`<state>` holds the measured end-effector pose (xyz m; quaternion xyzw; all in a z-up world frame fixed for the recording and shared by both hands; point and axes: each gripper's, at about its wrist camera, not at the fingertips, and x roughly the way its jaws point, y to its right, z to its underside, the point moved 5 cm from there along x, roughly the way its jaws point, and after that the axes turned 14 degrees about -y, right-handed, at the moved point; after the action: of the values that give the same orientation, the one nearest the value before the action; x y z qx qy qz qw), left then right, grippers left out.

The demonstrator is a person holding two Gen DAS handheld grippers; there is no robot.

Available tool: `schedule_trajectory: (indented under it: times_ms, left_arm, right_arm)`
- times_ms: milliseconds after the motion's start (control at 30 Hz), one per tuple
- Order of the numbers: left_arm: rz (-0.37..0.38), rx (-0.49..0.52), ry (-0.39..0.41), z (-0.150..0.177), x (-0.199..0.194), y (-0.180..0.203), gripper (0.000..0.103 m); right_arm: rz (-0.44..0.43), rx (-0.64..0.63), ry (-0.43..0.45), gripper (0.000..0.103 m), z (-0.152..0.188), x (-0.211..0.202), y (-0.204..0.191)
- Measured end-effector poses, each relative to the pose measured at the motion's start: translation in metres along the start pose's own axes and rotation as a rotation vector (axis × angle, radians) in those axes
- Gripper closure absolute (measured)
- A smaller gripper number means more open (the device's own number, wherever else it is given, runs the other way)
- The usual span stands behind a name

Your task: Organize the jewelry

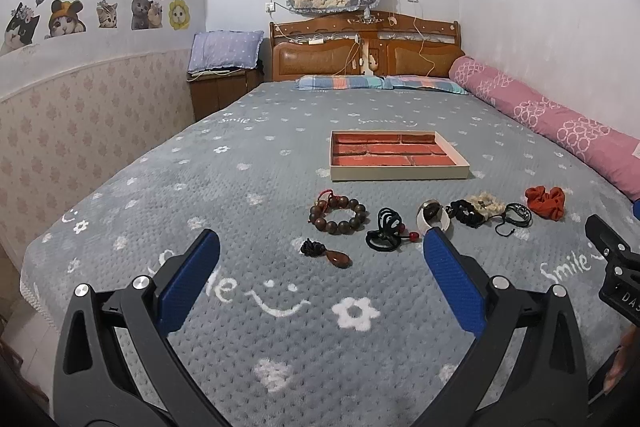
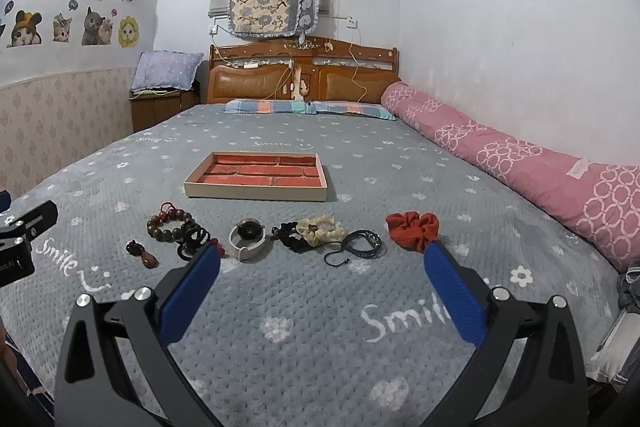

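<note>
A shallow tray with a red brick-pattern floor lies on the grey bedspread. In front of it lies a row of jewelry: a brown bead bracelet, a dark pendant, black hair ties, a white bangle, a black and cream scrunchie, a dark cord bracelet and a red scrunchie. My left gripper is open, just short of the pendant. My right gripper is open, just short of the cord bracelet.
A long pink bolster lies along the right wall. Pillows and a wooden headboard are at the far end. A nightstand stands at the back left. The bed's near-left edge drops to the floor.
</note>
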<state>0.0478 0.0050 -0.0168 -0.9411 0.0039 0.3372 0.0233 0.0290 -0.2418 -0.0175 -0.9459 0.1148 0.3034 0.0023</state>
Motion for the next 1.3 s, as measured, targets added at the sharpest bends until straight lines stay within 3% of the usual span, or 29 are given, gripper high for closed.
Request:
schedule_trajectory:
  times_ms: [733,1300]
  left_arm:
    - [0.003,0.010,-0.010,-0.017,0.018,0.009,0.005]
    - [0.018,0.054,-0.086,-0.033,0.080,0.032,0.005]
  right_arm:
    - [-0.020,0.008,0.032,0.004,-0.020,0.013,0.001]
    - [0.053,-0.060,-0.042,0.004,-0.031,0.073,0.011]
